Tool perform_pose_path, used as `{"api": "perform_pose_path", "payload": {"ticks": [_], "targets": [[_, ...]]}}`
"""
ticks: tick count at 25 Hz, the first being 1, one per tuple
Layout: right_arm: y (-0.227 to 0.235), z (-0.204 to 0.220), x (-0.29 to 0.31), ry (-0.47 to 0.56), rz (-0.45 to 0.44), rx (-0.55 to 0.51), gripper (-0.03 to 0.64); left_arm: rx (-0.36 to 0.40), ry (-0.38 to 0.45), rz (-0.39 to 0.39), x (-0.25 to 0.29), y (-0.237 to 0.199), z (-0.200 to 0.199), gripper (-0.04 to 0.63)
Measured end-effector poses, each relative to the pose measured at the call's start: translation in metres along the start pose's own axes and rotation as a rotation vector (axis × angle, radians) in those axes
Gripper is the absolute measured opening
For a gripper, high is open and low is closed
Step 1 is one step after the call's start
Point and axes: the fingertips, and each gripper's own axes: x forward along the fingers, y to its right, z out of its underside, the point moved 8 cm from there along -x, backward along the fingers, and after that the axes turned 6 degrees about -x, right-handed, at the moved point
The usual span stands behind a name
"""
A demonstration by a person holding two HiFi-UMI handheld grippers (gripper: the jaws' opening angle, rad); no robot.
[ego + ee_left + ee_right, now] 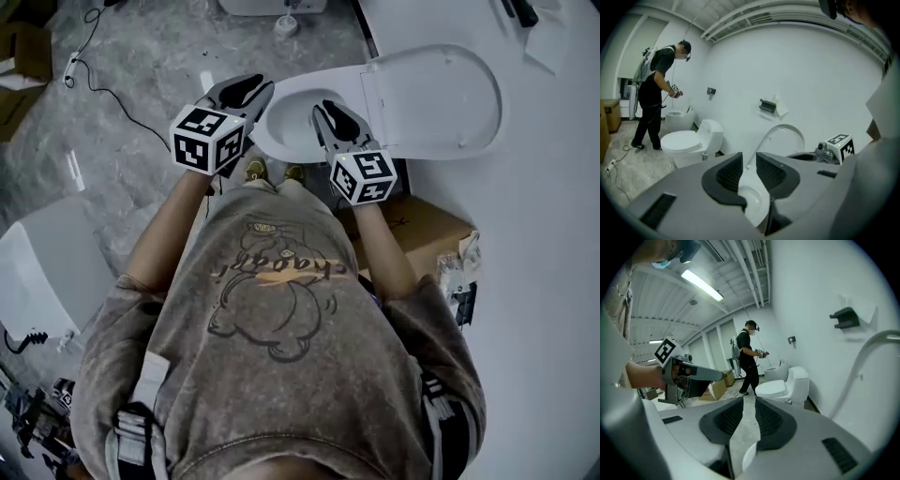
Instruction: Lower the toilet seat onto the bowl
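My forearms reach forward to the toilet bowl (284, 97) at upper centre, left hand-held gripper (251, 89) and right hand-held gripper (330, 114) narrowly spread, both empty

bowl (286, 103): white, shiny, smooth | toilet seat (436, 98): white, smooth, a bit shiny | floor (141, 56): grey, blotchy, looks like stone | box (427, 230): brown cardboard, dull | shirt (272, 309): soft brown cloth | left gripper (749, 164) pads (729, 172): dark, ribbed, dull
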Motion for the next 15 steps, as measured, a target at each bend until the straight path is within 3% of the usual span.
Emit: {"api": "perform_pose_path", "payload": {"ticks": [7,10,12,15], "targets": [[-0.007,-0.047,-0.075,0.156,0.099,-0.039,0.097,0.096,0.094,0.048,-0.049,0.033,-0.025,0.094],[-0.002,-0.045,-0.095,0.218,0.148,-0.007,0.089,0.141,0.16,0.037,-0.055,0.041,-0.019,0.083],[0.002,-0.037,-0.106,0.247,0.183,0.007,0.072,0.142,0.199,0.045,-0.054,0.046,-0.011,0.033],[0.009,-0.023,-0.117,0.276,0.238,0.002,0.05,0.136,0.23,0.059,-0.046,0.052,-0.001,0.011]]}}
